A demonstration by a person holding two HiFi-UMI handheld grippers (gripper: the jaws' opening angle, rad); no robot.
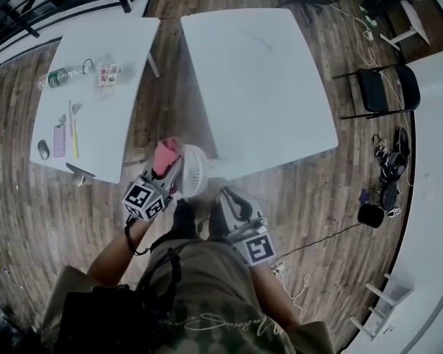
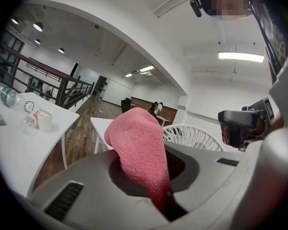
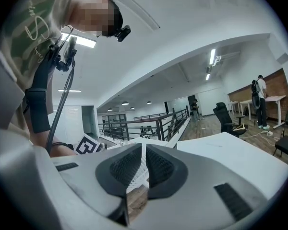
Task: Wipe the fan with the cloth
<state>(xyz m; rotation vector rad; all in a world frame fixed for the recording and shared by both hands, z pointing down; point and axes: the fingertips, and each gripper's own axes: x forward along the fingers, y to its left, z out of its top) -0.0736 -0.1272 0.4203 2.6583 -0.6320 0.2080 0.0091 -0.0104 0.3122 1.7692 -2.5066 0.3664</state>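
Pink cloth (image 2: 139,147) right up against the lens in the left gripper view, and the jaws are clamped hard on its lower end, the loose top bulging up above the pads. Behind it, lower right of that frame, the white ribs of the fan (image 2: 192,135) peek out.

From the head view the fan sits just below centre, at the near edge of the big white table (image 1: 258,87), its round grille facing the left gripper (image 1: 162,174). The cloth lies against the grille's upper-left rim; whether it presses on the ribs or sits just off them, I cannot tell.

Now the right gripper (image 3: 144,164): pads drawn together to a thin slit and nothing between them. It waits just right of the fan, near the frame's bottom centre, and white ribs show through the slit in its own view. It grips nothing.

So where are we? Cloth is in hand and up at the fan, so the pick-up is done. The wiping itself looks barely begun or in its opening strokes: contact is at one edge only, and the rest of the grille, the rim and the base look left to do. No dust shows either way, so that is a judgement.

Further out, a second table (image 1: 96,87) at upper left carries a bottle (image 1: 59,76) and a phone (image 1: 59,140).
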